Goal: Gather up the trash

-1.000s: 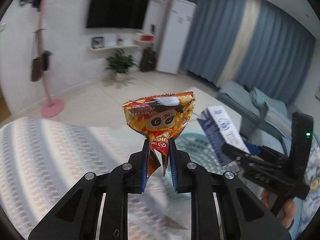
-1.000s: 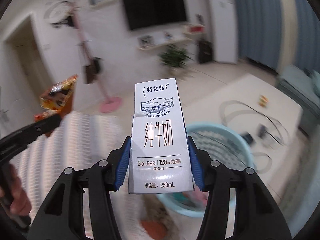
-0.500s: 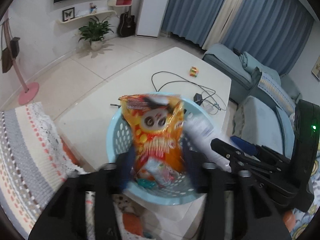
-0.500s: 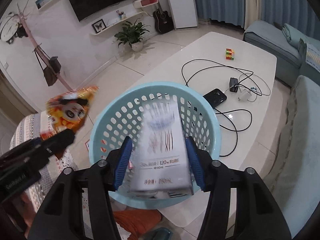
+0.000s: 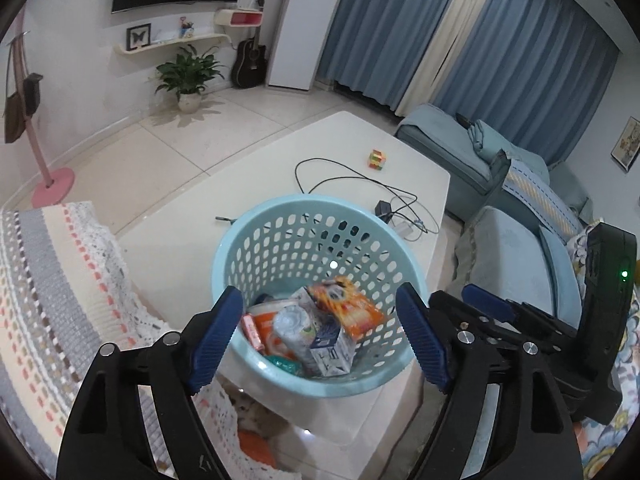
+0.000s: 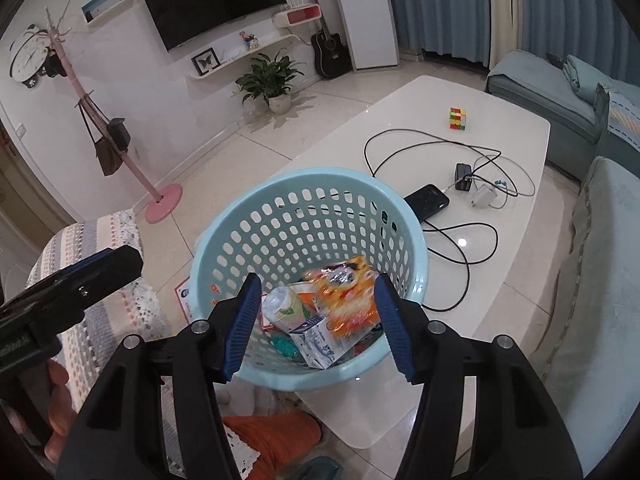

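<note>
Dropped snack bag [image 5: 349, 307] and milk carton [image 6: 318, 338] lie in basket [image 5: 240, 248]; both hand-held grippers gape wide, empty

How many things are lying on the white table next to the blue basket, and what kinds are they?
Puzzle cube: 1
Black phone: 1
Black charger: 1
White charger: 1
Total: 4, not counting the tangled cables, which I cannot separate, nor the basket itself.
</note>
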A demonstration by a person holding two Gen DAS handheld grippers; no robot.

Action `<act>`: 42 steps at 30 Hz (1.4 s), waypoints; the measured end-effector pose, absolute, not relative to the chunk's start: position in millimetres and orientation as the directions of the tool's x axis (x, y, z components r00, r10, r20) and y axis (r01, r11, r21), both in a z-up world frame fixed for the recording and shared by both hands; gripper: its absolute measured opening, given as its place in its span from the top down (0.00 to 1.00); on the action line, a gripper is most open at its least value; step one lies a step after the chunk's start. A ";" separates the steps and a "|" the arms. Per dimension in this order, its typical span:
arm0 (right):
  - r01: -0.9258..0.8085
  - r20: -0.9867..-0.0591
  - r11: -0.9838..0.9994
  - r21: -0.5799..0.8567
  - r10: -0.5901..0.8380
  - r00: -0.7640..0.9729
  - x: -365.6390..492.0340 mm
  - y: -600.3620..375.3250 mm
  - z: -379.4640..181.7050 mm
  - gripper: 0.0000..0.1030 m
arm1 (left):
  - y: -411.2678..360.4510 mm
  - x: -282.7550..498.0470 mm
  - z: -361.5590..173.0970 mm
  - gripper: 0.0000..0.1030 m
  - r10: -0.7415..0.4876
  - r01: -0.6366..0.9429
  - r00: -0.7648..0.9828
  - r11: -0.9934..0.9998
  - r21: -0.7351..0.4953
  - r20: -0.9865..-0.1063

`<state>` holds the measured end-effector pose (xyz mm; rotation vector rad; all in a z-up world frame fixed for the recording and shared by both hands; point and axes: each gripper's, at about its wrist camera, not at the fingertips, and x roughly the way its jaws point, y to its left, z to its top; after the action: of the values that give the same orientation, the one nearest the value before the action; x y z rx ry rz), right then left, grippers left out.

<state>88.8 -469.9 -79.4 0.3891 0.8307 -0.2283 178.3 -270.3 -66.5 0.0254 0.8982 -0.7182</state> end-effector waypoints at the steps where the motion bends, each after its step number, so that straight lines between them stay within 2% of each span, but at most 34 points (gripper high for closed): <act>1: 0.345 -0.750 0.907 0.243 -0.051 0.660 85.0 -468.5 -76.4 0.46 | -266.3 174.7 -64.5 0.25 -0.559 0.579 0.415 0.771 -0.266 -0.718; 5: 0.335 -0.730 0.909 0.246 -0.053 0.681 71.1 -462.1 -63.3 0.46 | -244.3 155.9 -54.1 0.25 -0.538 0.564 0.474 0.793 -0.229 -0.697; 6: 0.326 -0.722 0.912 0.247 -0.051 0.690 67.0 -458.3 -58.2 0.42 | -238.1 150.6 -50.5 0.25 -0.533 0.561 0.491 0.799 -0.218 -0.689; 7: 0.319 -0.714 0.915 0.247 -0.051 0.698 63.9 -454.4 -54.0 0.38 | -226.7 141.2 -45.3 0.24 -0.525 0.555 0.519 0.807 -0.201 -0.675; 11: 0.269 -0.669 0.937 0.221 -0.055 0.741 47.1 -426.2 -32.2 0.35 | -191.4 112.0 -28.6 0.16 -0.480 0.511 0.627 0.848 -0.141 -0.614; 16: 0.219 -0.597 0.952 0.213 -0.050 0.801 28.2 -385.6 -14.1 0.24 | -141.7 80.7 -14.9 0.12 -0.378 0.406 0.757 0.911 -0.070 -0.533; 20: 0.196 -0.535 0.957 0.215 -0.052 0.843 19.5 -355.1 -5.2 0.23 | -110.9 65.8 -6.3 0.10 -0.269 0.301 0.847 0.953 -0.003 -0.459; 27: 0.228 -0.432 0.965 0.133 -0.150 0.889 11.6 -315.0 5.6 0.21 | -70.6 62.9 -5.0 0.08 -0.175 0.175 0.917 0.984 -0.032 -0.359; 31: 0.252 -0.403 0.962 0.110 -0.188 0.896 11.1 -305.4 6.7 0.21 | -62.9 65.0 -9.6 0.08 -0.174 0.168 0.921 0.985 -0.048 -0.349; 34: 0.266 -0.393 0.960 0.092 -0.210 0.895 10.7 -301.3 4.1 0.21 | -63.4 63.2 -14.9 0.08 -0.139 0.142 0.933 0.990 -0.017 -0.331; 42: 0.309 -0.377 0.950 0.055 -0.266 0.887 4.2 -298.2 -1.8 0.21 | -61.6 69.8 -22.7 0.08 -0.136 0.139 0.919 0.990 -0.017 -0.370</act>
<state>4.2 -298.2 -1.8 0.1144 0.3748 -0.2995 69.8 -61.6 -22.7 0.0094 0.3796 -0.1411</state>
